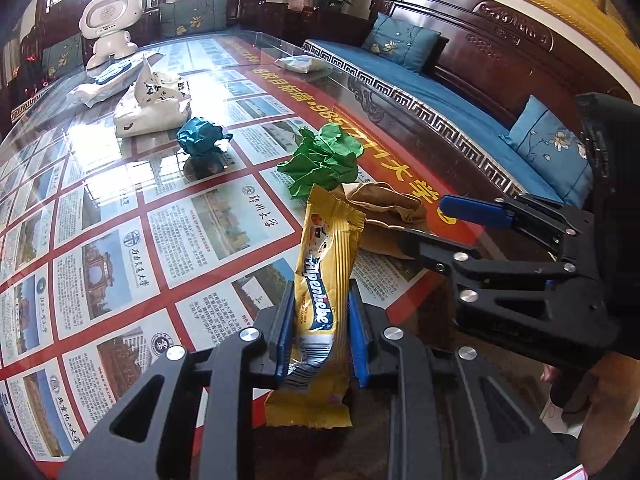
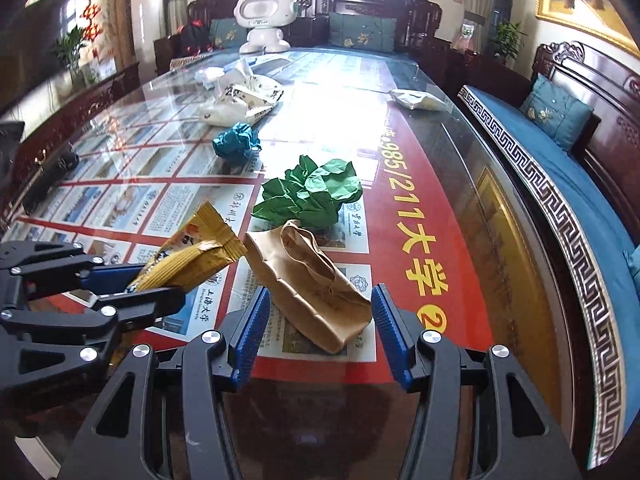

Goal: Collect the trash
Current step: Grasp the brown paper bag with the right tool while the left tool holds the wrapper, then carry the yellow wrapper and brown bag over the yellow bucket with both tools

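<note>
My left gripper (image 1: 320,320) is shut on a yellow candy wrapper (image 1: 326,280) and holds it above the glass table; the gripper (image 2: 132,286) and wrapper (image 2: 192,252) also show at the left of the right wrist view. My right gripper (image 2: 318,320) is open, its blue pads on either side of the near end of a crumpled brown paper bag (image 2: 312,284) that lies on the table. In the left wrist view the right gripper (image 1: 424,224) reaches in from the right beside the bag (image 1: 384,204). A crumpled green paper (image 2: 312,196) lies just beyond the bag, a teal paper ball (image 2: 236,140) farther back.
The glass table (image 2: 440,200) covers a printed poster. Farther back lie a crumpled white printed bag (image 2: 240,100) and a white packet (image 2: 416,100). A white robot toy (image 2: 264,20) stands at the far end. A blue-cushioned wooden bench (image 2: 560,184) runs along the right edge.
</note>
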Action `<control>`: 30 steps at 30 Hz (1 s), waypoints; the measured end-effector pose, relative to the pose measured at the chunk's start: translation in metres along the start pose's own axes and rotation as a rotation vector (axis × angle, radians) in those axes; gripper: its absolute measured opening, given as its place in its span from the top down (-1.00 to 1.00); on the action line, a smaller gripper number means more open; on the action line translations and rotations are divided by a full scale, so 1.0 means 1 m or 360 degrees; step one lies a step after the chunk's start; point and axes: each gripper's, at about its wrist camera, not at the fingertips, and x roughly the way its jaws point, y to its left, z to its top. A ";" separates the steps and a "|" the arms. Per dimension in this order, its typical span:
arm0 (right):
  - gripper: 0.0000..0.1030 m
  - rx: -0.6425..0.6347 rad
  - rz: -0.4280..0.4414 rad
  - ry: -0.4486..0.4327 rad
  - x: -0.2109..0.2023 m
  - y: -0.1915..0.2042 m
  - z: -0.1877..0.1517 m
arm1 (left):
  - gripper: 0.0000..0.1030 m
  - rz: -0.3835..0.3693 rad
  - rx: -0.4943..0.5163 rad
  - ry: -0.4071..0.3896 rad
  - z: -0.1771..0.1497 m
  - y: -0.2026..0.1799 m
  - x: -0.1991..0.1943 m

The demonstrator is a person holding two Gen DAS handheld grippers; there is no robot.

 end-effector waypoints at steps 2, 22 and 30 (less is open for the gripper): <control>-0.01 -0.0023 0.0008 0.0014 0.006 0.001 0.003 | 0.52 0.0005 0.0001 0.0001 0.000 0.000 0.001; 0.64 0.0068 0.0093 0.0017 0.007 -0.002 -0.001 | 0.52 0.0021 -0.0031 0.0003 0.000 0.005 0.002; 0.67 0.0109 0.0125 -0.0071 -0.030 0.005 -0.014 | 0.52 0.0008 -0.0001 -0.0020 -0.007 -0.004 -0.013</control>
